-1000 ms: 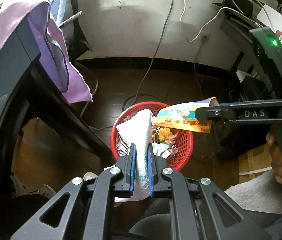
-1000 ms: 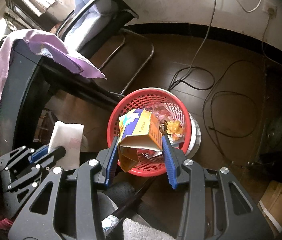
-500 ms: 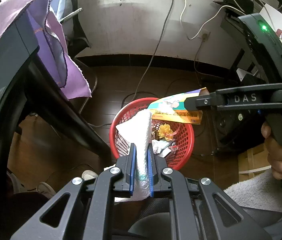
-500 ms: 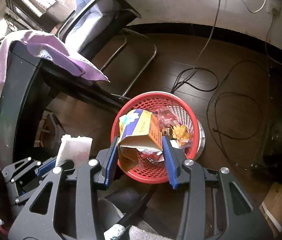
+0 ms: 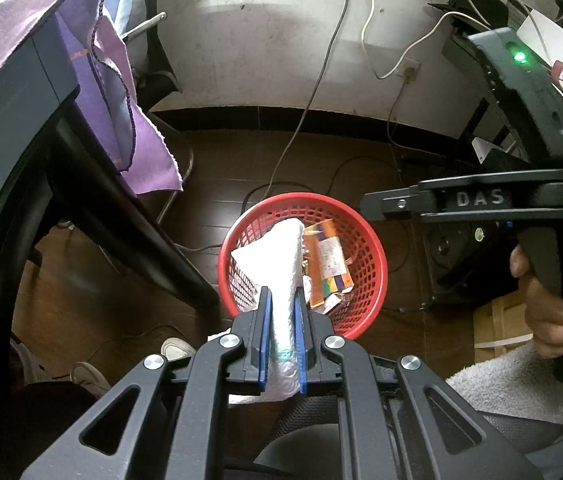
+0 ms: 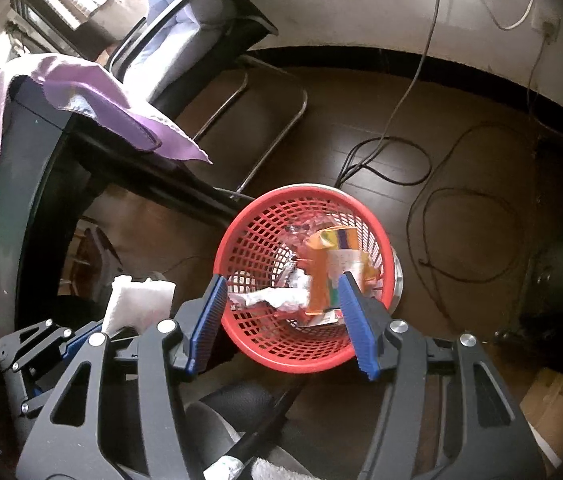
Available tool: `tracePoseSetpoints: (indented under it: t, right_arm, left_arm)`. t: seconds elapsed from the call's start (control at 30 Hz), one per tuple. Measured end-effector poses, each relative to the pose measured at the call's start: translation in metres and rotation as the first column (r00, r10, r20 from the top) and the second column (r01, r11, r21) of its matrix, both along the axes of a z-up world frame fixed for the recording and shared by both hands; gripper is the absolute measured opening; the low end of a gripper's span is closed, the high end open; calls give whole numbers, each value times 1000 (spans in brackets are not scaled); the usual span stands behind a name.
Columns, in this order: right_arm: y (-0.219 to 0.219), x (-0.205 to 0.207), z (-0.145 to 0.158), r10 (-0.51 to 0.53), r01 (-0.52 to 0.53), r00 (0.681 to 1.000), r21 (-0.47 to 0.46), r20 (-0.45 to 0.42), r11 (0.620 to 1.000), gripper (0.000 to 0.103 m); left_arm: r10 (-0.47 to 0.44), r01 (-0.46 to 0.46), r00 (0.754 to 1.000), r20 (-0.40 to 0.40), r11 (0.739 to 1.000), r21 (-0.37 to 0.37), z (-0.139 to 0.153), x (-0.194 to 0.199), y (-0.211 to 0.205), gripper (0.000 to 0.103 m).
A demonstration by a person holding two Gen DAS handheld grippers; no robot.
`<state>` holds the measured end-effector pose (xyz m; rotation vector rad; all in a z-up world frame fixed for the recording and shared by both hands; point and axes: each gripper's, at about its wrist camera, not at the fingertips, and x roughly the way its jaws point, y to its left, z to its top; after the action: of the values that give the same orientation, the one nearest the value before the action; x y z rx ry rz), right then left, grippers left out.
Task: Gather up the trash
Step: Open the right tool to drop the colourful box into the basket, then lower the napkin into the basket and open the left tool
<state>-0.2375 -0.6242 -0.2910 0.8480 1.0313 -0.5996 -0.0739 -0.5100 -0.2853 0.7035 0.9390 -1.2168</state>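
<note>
**Box in the basket, tissue still in my left jaws**

My left gripper (image 5: 281, 312) has its jaws clamped on a folded white paper towel (image 5: 277, 264), held above the near rim of the red mesh basket (image 6: 265, 344) on the floor. My right gripper (image 6: 283, 320) hangs over the same basket with its jaws spread wide and nothing between them. The orange carton (image 6: 335, 268) lies inside the basket among crumpled wrappers. A purple cloth (image 5: 137, 136) drapes off the dark tabletop (image 5: 13, 92) at left.
</note>
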Motion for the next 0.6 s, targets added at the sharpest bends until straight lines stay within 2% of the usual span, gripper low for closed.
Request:
tracePoseSetpoints:
  t: [0.33, 0.6]
  right_arm:
    - [6, -18, 23, 2, -4, 1000, -68, -26, 998, 58]
    - [-9, -46, 36, -65, 63, 998, -99, -24, 993, 58]
  left_arm:
    - [-7, 7, 1000, 2, 1000, 10, -1, -1, -1, 11]
    - [-43, 43, 999, -8, 999, 14, -1, -3, -21, 11]
